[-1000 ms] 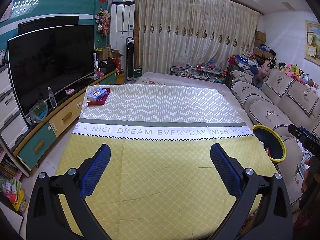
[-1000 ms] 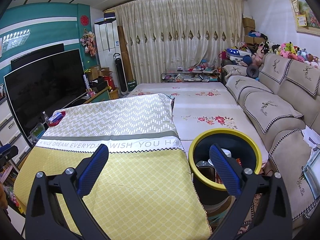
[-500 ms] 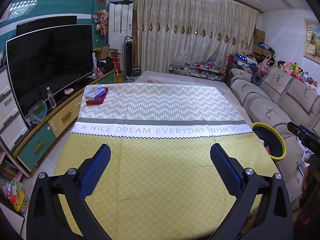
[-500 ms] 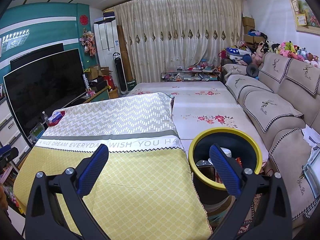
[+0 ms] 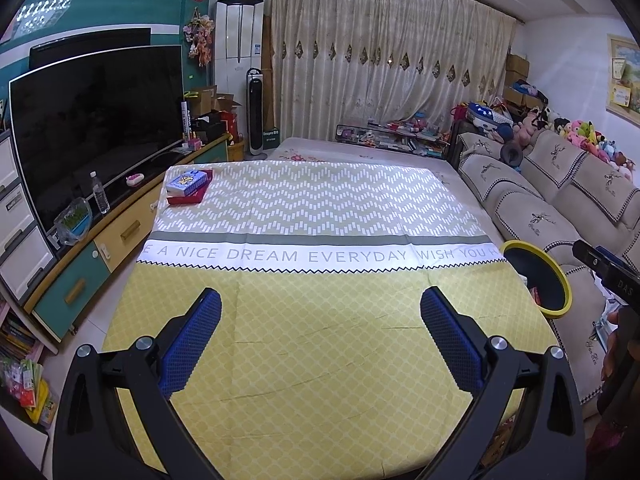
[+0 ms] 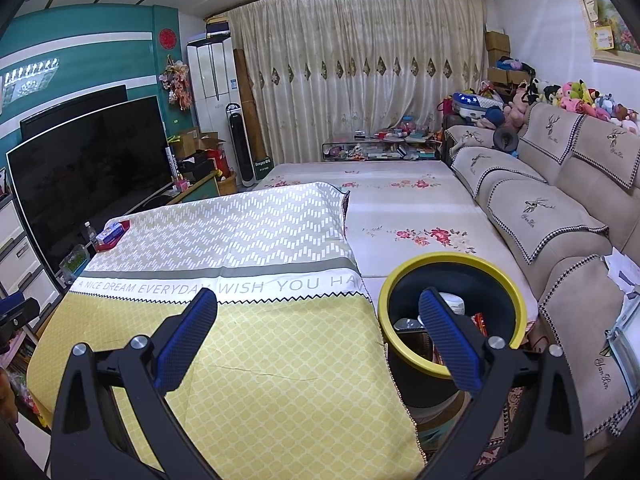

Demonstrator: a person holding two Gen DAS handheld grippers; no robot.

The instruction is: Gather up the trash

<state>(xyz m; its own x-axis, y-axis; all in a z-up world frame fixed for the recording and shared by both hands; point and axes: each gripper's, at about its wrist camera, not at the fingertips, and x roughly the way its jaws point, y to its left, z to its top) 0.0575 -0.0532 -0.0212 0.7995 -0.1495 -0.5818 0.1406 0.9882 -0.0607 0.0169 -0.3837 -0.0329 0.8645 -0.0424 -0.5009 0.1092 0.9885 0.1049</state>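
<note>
Left claw (image 5: 320,312), right claw (image 6: 318,312): black frames, blue textured pads, silver screws.

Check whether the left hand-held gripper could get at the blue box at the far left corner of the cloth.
Probably yes: the left hand-held gripper is open and empty, and bare cloth lies between it and the blue box.

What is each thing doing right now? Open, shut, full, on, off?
Left gripper: open, holding nothing, above the yellow cloth.
Right gripper: open, holding nothing, next to the bin.
Trash bin: upright, no lid, some trash already inside.
TV: screen dark.
Curtains: drawn shut.
Blue box: lying closed on a red tray at the table's far corner.
Water bottle: standing upright, cap on.
</note>
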